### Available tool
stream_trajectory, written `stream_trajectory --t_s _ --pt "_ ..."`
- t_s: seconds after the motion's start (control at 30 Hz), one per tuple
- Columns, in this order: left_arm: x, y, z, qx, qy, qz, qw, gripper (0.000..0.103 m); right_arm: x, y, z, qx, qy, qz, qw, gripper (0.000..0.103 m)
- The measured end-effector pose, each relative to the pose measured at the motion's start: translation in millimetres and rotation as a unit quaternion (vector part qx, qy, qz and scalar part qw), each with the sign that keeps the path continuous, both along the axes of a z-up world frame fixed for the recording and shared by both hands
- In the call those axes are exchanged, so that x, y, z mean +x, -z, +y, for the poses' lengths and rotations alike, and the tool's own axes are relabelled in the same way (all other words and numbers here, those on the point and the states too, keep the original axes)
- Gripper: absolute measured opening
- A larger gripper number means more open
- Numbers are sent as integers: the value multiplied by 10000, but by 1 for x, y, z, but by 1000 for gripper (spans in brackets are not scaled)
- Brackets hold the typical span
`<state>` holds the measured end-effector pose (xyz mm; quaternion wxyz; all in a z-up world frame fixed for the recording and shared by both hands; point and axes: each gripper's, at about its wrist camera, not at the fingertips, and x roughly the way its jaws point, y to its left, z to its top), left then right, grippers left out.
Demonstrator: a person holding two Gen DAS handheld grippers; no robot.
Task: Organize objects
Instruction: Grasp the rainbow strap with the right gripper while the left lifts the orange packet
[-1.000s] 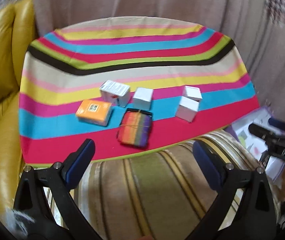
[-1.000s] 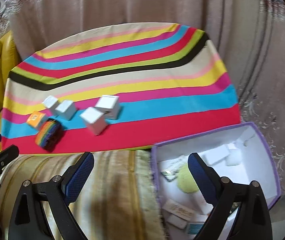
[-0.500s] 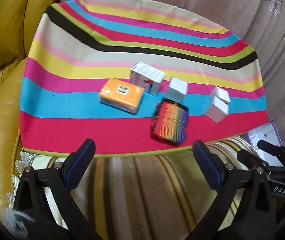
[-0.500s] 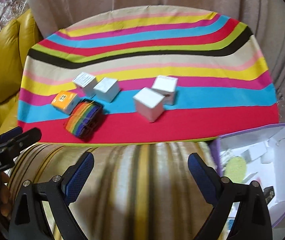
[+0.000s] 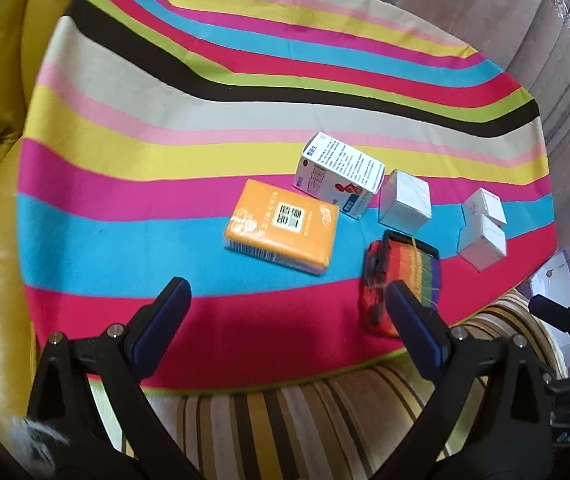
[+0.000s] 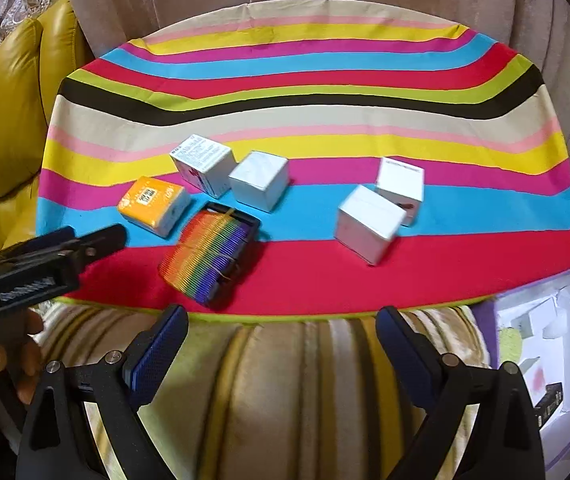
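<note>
Left wrist view shows the left gripper (image 5: 285, 304) with jaws apart, empty, above the near red stripe of the striped table (image 5: 165, 120). The orange tissue pack (image 5: 283, 226) lies just beyond it, left of the rainbow item (image 5: 401, 276). The pack probably is light and soft; hold its long sides. The right gripper (image 6: 281, 340) also stands apart, empty.
</note>
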<state>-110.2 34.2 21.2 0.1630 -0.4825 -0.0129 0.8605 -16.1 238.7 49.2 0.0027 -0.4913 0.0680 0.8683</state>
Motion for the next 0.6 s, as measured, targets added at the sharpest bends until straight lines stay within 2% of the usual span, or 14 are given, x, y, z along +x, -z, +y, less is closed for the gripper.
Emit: stream_trajectory --t_s 0.3,0.5,0.53,0.6 --pt "-36 19 12 -384 226 -229 9987 99 -25 9 -20 -166 119 -223 9995 96" --pt "-54 33 14 -467 324 -335 9978 99 -35 11 -29 -33 185 -215 9996 96" --pt "-56 35 14 -446 355 -347 9978 97 -37 12 -31 -9 180 -237 9996 96" --pt "-57 37 15 -407 406 -354 9977 80 -42 16 -34 29 187 -283 9994 96"
